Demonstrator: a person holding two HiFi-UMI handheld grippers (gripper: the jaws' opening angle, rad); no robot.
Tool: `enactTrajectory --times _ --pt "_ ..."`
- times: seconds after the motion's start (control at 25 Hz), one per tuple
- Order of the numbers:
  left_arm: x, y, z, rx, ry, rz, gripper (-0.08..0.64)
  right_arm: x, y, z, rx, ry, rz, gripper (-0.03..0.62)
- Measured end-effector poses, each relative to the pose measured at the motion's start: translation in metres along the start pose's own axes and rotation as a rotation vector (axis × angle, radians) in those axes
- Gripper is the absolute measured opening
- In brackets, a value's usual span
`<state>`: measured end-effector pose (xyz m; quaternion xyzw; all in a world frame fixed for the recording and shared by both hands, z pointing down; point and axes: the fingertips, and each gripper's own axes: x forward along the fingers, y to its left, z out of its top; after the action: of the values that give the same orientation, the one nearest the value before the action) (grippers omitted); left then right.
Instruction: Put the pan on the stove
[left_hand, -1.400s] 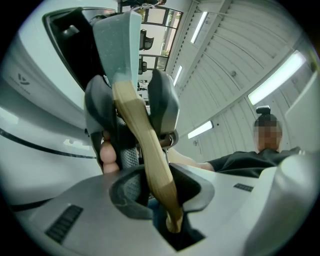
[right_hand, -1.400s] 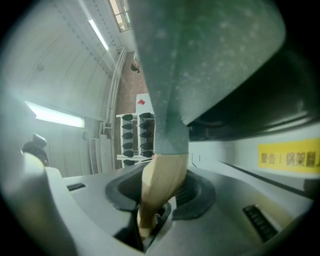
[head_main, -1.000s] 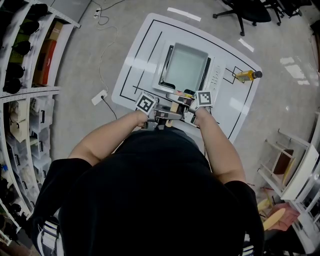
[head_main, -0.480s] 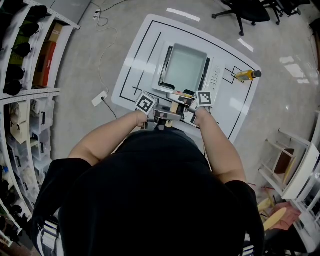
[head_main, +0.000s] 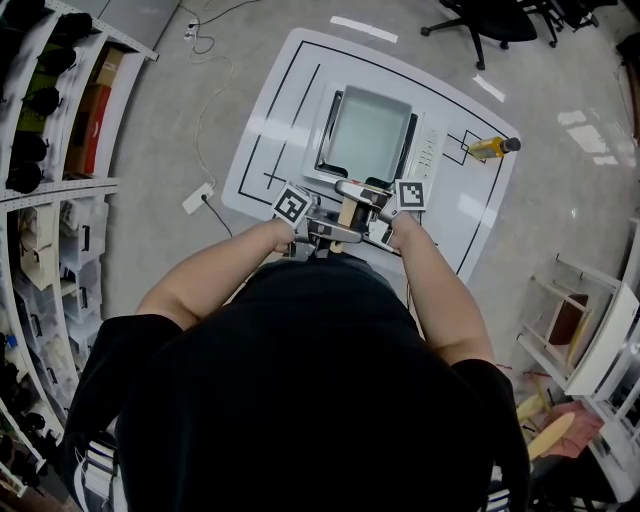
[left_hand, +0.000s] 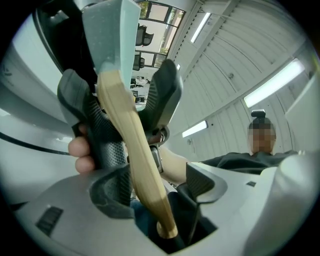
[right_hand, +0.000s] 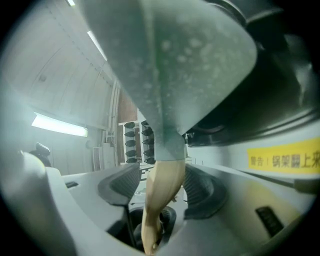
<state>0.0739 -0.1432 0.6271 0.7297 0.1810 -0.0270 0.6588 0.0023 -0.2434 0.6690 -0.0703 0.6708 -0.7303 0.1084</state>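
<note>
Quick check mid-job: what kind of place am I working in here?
Likely a lab or test workshop, not a home kitchen: the stove sits on a white table marked with black lines, storage shelves line the left, and an office chair stands beyond.

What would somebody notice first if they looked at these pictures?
The wooden handle stands out most: it runs through the left tool and the right tool, whose jaws are opening around it. Beyond them a stove sits on the white table, with a yellow bottle near the table's right edge.

Black short-sleeved shirt
</note>
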Motion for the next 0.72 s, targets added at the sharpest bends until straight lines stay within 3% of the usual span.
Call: enactTrajectory --times 0.32,0.48,0.72 --pt "-0.007 0.011 -0.001 0.023 0.022 0.066 0.344 -0.009 -0.003 0.001 -0.011 -0.022 -0.021 0.27" --pt "-0.007 0.012 -0.001 -0.013 0.003 0.065 0.351 -0.013 -0.003 0.002 -0.005 -0.031 -0.027 0.273" --pt "-0.021 0.026 0.003 0.037 -0.015 0.144 0.367 -0.024 -0.008 0.006 -0.027 -0.073 -0.052 0.276"
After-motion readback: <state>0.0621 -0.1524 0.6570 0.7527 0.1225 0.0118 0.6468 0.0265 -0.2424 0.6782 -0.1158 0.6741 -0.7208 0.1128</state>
